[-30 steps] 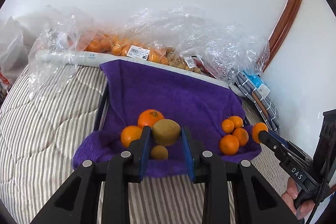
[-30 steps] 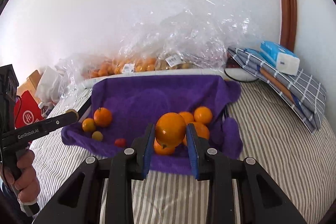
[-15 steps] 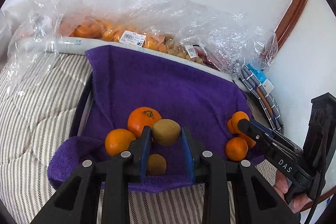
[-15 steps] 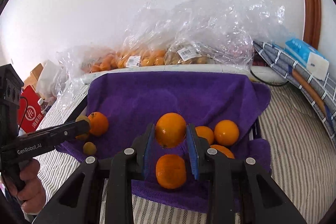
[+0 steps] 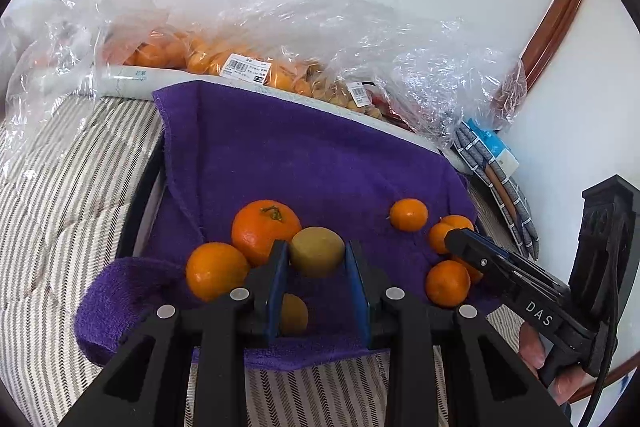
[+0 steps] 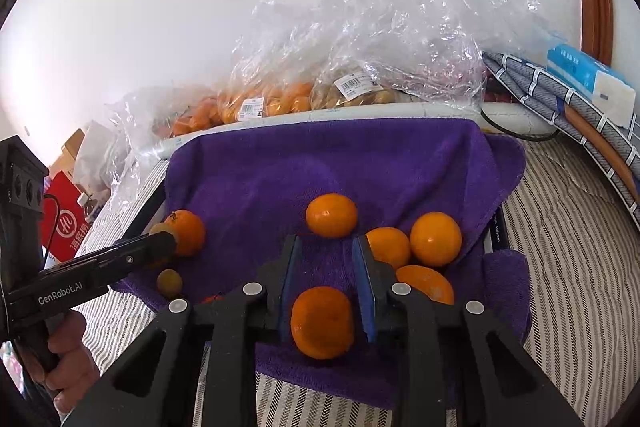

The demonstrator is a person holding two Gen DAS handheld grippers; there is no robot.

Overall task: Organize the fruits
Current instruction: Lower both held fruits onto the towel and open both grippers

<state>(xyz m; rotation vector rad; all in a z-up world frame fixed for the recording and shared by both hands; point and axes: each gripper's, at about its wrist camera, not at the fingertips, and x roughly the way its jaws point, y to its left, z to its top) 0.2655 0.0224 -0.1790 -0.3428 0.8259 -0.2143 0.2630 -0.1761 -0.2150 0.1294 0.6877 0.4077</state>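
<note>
Left claw (image 5: pixel 317 259) pinches a kiwi (image 5: pixel 317 251); right claw (image 6: pixel 327 259), spread and empty, hangs above an orange (image 6: pixel 331 215) on the purple towel (image 6: pixel 360 163).

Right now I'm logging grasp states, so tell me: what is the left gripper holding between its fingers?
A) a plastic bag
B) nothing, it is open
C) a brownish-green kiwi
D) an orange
C: in the left wrist view the left gripper has its blue pads pressed on either side of the kiwi, lifted above the purple towel.
</note>
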